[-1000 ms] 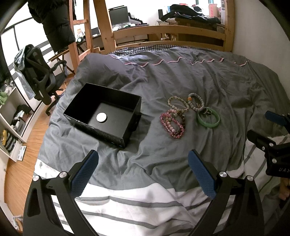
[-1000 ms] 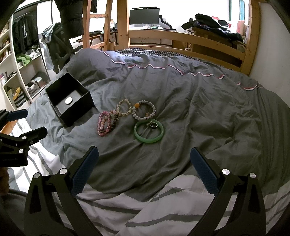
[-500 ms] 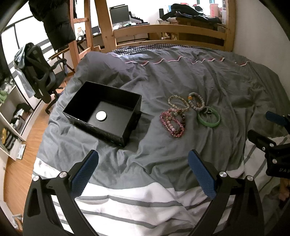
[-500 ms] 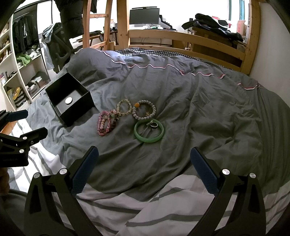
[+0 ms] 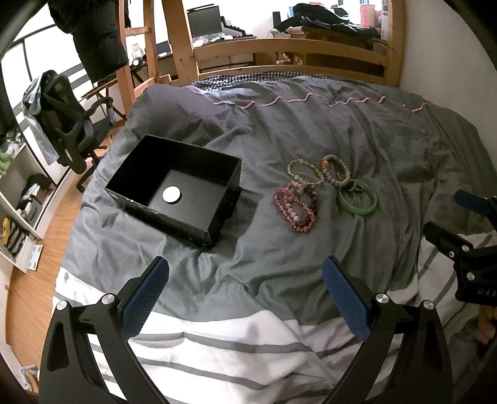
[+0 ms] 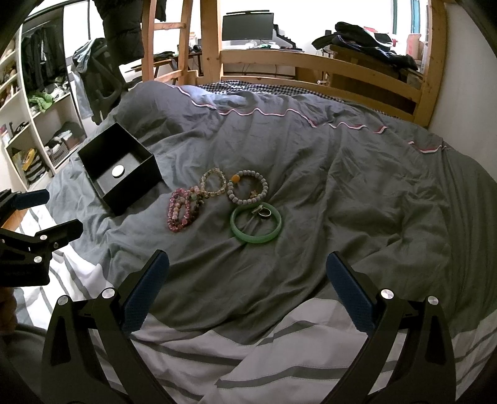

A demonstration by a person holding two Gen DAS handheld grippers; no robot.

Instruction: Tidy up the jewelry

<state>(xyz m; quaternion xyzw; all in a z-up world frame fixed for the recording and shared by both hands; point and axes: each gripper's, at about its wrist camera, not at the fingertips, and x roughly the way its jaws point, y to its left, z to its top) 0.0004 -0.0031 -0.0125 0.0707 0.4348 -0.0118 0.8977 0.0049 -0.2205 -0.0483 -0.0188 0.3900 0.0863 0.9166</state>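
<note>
Above the grey duvet [image 6: 341, 174], left gripper [image 5: 245, 292] and right gripper [image 6: 248, 286] gape wide, holding nothing.

Daylight pours in from the far windows [image 6: 410, 18], blown out to white, leaving the near grey duvet [image 6: 310, 155] evenly but dimly lit with soft fold shadows; fisheye bending curves the edges, corners go black, focus stays sharp

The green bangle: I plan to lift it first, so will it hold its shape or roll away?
The green bangle looks like one solid ring, so probably stiff. Lying flat on the rumpled duvet, it seems unlikely to roll. Its glossy surface may slip.
</note>
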